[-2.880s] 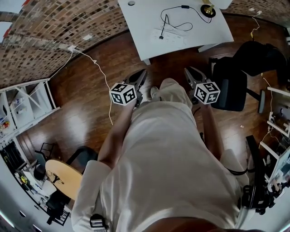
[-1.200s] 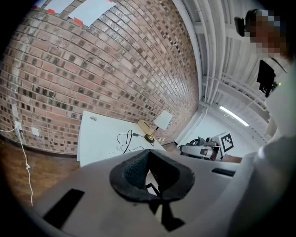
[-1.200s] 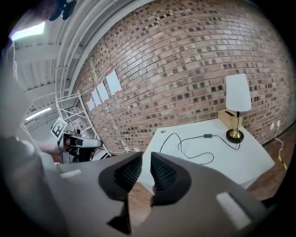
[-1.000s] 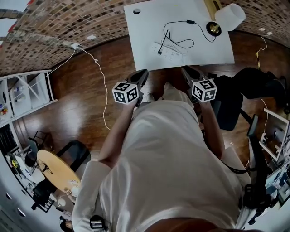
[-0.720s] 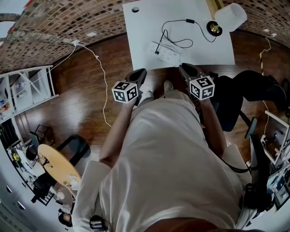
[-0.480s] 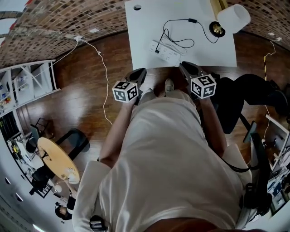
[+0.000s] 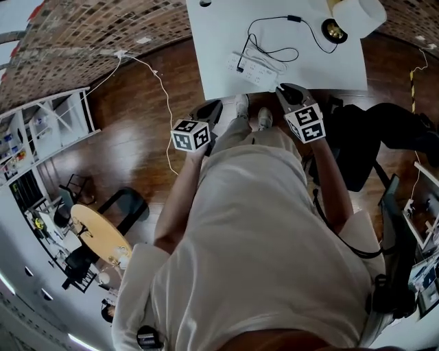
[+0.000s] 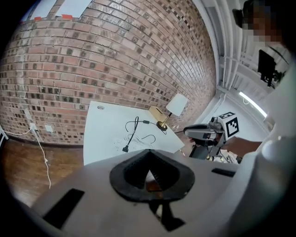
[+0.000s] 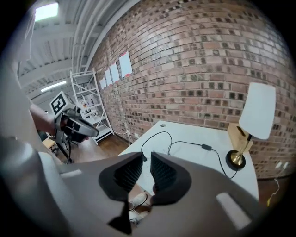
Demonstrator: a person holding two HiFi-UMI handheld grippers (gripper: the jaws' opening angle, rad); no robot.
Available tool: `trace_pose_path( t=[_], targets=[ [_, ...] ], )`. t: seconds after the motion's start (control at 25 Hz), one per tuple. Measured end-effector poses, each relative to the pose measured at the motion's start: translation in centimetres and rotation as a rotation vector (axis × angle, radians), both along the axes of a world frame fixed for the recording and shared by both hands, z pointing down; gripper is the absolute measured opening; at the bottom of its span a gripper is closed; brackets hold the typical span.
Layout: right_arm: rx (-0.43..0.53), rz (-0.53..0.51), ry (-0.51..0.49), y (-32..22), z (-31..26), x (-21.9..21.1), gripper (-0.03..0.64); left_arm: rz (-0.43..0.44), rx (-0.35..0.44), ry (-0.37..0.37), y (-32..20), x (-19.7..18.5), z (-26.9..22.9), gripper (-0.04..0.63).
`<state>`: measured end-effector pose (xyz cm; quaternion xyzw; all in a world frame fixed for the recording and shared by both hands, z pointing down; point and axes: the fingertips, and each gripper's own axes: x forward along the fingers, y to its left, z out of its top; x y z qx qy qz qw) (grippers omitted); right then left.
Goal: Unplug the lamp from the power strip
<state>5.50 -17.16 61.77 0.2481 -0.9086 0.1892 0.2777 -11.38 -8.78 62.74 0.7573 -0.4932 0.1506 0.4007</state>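
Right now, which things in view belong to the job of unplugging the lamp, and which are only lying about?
Belong to the job:
- lamp
- its black cord
- black plug
- white power strip

Only lying about:
- white shelving unit
- round wooden table
- black chair

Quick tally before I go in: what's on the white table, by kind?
On the white table:
lamp: 1
power strip: 1
black lamp cord: 1
wooden block: 1
Total: 4
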Motion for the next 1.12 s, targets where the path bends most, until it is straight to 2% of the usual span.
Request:
trace_pose_path(
  t=[0.28,0.48,0.56,0.72,0.76,0.88,0.92,1.12],
  targets=[
    [0.004,0.013,0.032,-0.4,-0.7,-2.5,0.044,0.101,-0.013,0.03,-3.1,-0.5,2.2,0.003],
    [0.027,-0.022,0.077,-2.0,-1.3,-5.0,0.046,0.227,-0.008,-0.056,-7.4,-1.0,4.7,0.003],
    [0.021,-0.045,0.067,-2.2,-1.3,-6.4,0.046,0.282,-0.007,-0.088,-8.4,-1.2,6.3,0.003],
    [0.033,-0.115,0.134,-2.6,0.2,-8.9,0.046,0.329,-0.043,-0.087,-10.1,-2.1,9.7,0.003],
    [0.017,-0.117,0.132,-2.6,0.7,-9.4,0.046,0.335,-0.054,-0.084,-10.3,-2.3,10.6,0.003],
    [-0.076,-0.054,0.028,-3.4,0.9,-10.7,0.055,0.362,-0.087,-0.088,-11.2,-2.7,12.9,0.003],
    [-0.079,-0.046,0.032,-3.6,1.1,-10.9,0.054,0.375,-0.1,-0.093,-11.4,-2.8,13.6,0.003],
    [-0.083,-0.114,0.154,-3.0,4.0,-11.3,0.054,0.444,-0.154,-0.107,-11.9,-2.1,16.0,0.003]
  ],
)
